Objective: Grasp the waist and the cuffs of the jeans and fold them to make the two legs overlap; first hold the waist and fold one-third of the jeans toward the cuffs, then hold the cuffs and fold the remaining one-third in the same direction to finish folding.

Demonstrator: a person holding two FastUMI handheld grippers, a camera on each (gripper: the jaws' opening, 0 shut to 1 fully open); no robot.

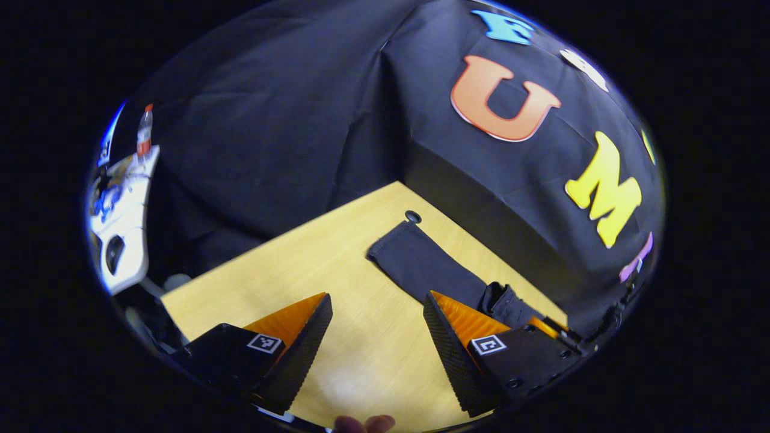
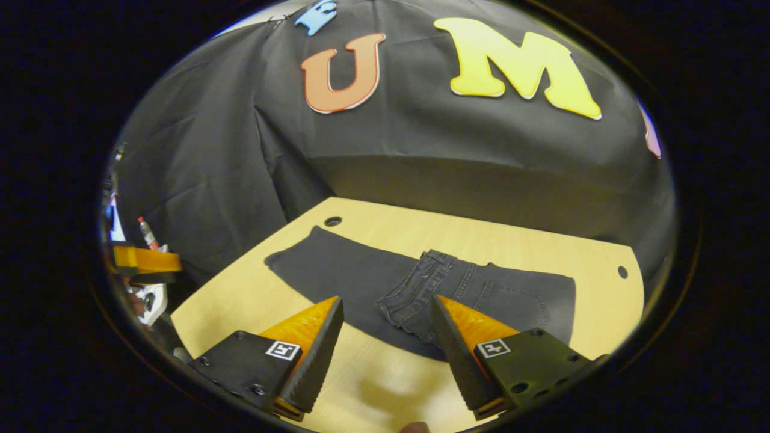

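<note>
In the left gripper view, the left gripper (image 1: pixel 378 325) hangs over the wooden table (image 1: pixel 271 270) with its fingers apart and nothing between them. The dark jeans (image 1: pixel 421 264) lie ahead and to its right.

In the right gripper view, the right gripper (image 2: pixel 387 328) is spread wide too. The jeans (image 2: pixel 361 276) lie just ahead on the table (image 2: pixel 529 246), the folded waist (image 2: pixel 421 288) between the fingertips.

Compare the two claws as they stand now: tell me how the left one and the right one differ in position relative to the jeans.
The left claw frames bare table, with the jeans off beside its right finger; the right claw points straight at the jeans, their bunched waist between its fingers. The left claw faces the narrow leg end; the right claw faces the garment's long side. Both stand open, gripping nothing, above the table.
</note>
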